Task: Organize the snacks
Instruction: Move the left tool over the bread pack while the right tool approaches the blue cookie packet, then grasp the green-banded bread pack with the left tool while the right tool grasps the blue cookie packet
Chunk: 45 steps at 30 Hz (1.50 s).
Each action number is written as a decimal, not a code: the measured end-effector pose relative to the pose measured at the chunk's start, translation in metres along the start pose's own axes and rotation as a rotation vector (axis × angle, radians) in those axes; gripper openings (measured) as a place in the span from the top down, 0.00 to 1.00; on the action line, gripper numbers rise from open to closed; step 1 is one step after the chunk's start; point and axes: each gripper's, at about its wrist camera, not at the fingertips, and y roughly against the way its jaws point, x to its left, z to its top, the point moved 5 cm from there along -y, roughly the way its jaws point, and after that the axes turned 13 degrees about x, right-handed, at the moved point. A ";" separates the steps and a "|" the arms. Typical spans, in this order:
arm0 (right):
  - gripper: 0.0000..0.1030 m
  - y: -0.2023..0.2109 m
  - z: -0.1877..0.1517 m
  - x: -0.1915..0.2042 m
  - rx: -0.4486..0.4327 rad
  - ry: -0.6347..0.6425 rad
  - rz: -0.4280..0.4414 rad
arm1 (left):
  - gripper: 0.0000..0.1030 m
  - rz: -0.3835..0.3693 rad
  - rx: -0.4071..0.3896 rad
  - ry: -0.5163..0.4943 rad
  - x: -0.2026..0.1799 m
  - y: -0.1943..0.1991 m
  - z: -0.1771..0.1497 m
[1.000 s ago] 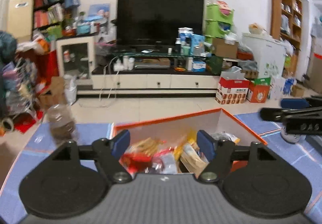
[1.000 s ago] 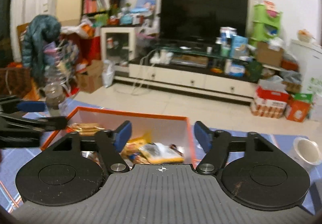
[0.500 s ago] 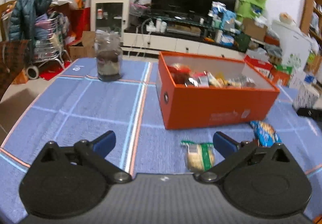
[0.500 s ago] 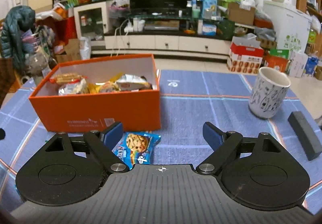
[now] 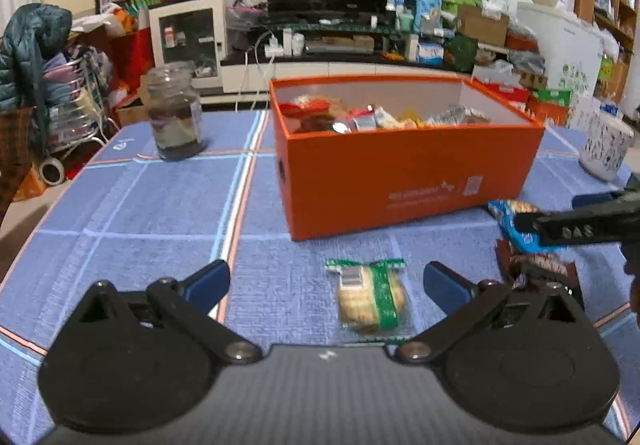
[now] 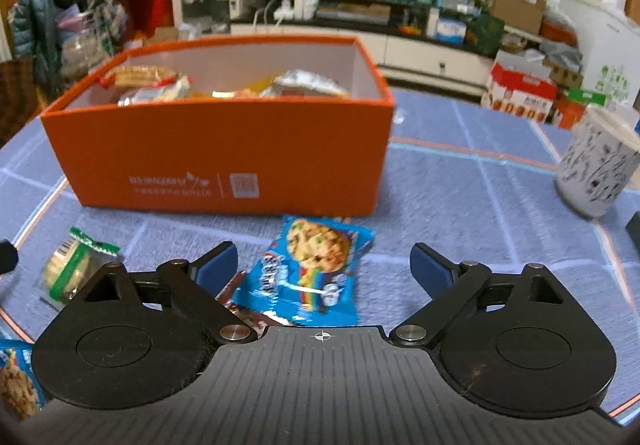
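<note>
Hidden or unclear: a dark brown wrapped snack (image 6: 244, 309) lies mostly under the blue cookie packet and behind the right gripper's frame; its print cannot be read. A second blue cookie packet (image 6: 16, 377) is cut off at the lower left edge of the right wrist view.
Left gripper (image 5: 326, 281): fingers spread wide, holding nothing, low over the blue plaid tablecloth (image 5: 140, 205).
Right gripper (image 6: 324, 265): fingers spread wide, empty, just above the blue cookie packet.
Green-banded clear packet of round crackers (image 5: 370, 297): flat on the cloth between the left gripper's fingers, nearer the right one; long axis runs away from the camera toward the box, barcode end farthest.
Blue cookie packet (image 6: 308, 273): flat on the cloth just in front of the box, long axis tilted, far end leaning right.
Orange cardboard box (image 6: 224, 161): open-topped, holding many wrapped snacks (image 5: 380, 117) in a jumble.
Glass jar with dark contents (image 5: 174, 113): upright, left of the box, well apart.
White patterned cup (image 6: 596, 165): upright, right of the box.
</note>
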 end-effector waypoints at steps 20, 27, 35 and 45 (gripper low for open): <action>0.51 -0.033 -0.004 -0.010 0.157 -0.133 -0.024 | 0.01 0.036 0.059 0.019 -0.023 -0.037 0.003; 0.51 -0.031 -0.004 -0.014 0.168 -0.125 -0.021 | 0.01 0.095 0.121 -0.023 -0.031 -0.059 0.000; 0.51 -0.032 -0.004 -0.015 0.170 -0.119 -0.018 | 0.01 0.075 0.173 0.017 -0.027 -0.070 -0.004; 0.52 -0.032 -0.003 -0.015 0.174 -0.119 -0.015 | 0.12 0.035 0.182 0.021 -0.032 -0.067 -0.002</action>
